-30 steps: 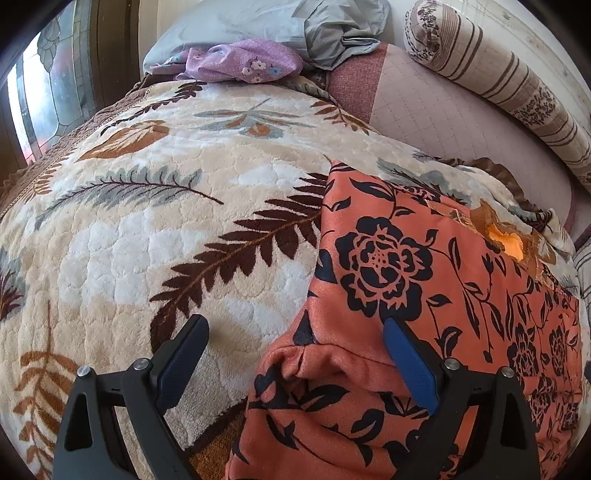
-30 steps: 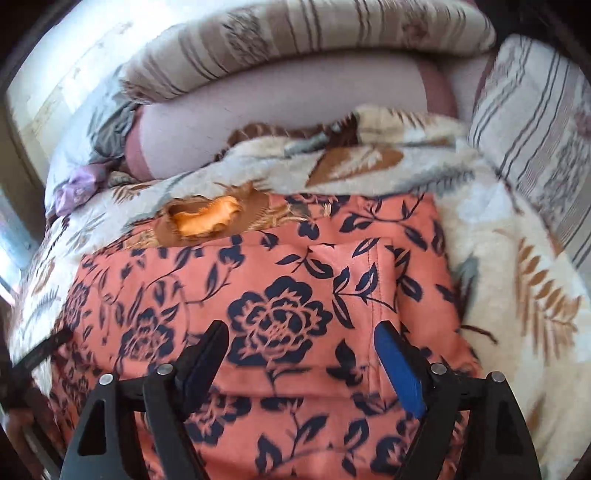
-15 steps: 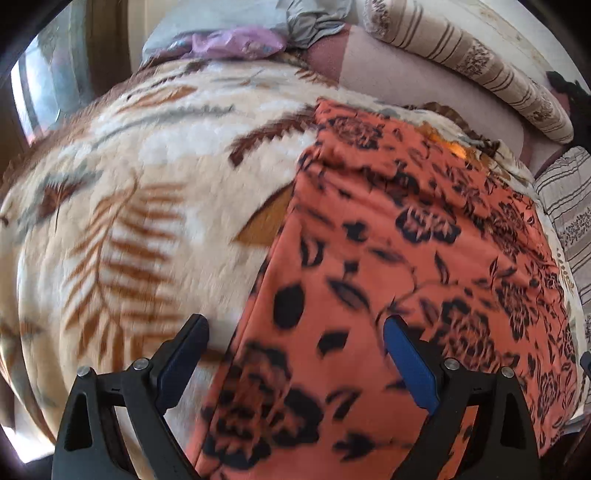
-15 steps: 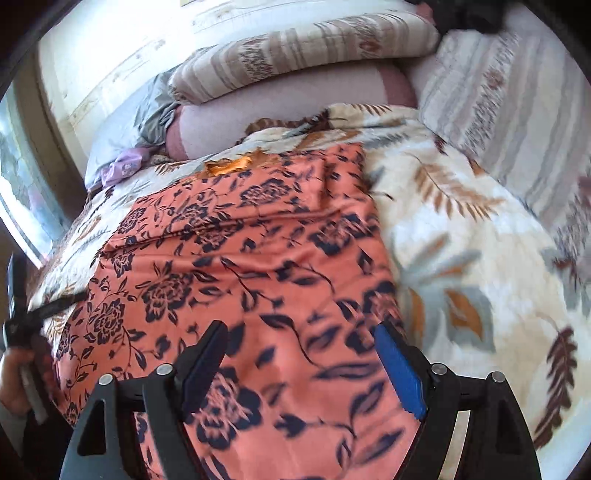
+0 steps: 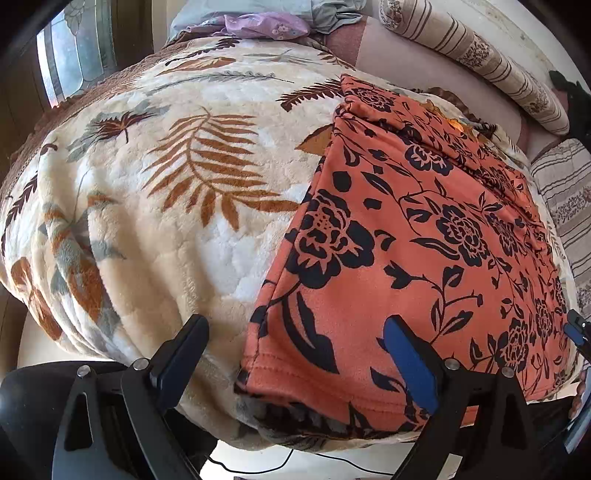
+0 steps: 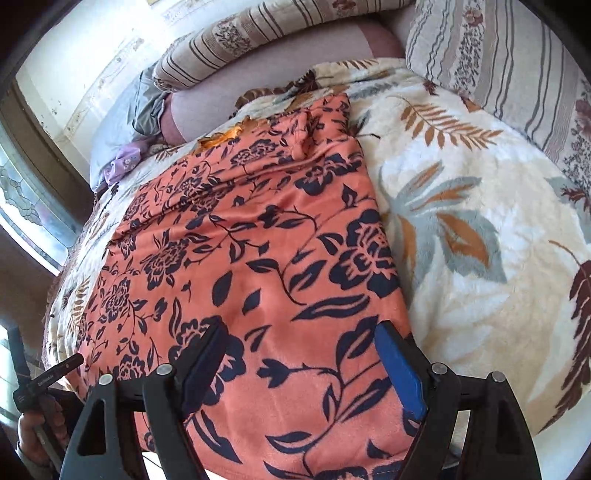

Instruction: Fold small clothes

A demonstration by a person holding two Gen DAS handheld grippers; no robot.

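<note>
Looking at it, folding hadn't really begun: the orange floral garment point(image 5: 424, 236) lay spread flat ahead of both wide-open, empty jaws, left gripper point(image 5: 295, 354) and right gripper point(image 6: 299, 354) just hovering at its near hem.

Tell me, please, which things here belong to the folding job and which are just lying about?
Job:
orange flowered garment
left gripper, open
right gripper, open

Lying about:
leaf blanket
purple cloth
striped bolster
striped cushion
</note>
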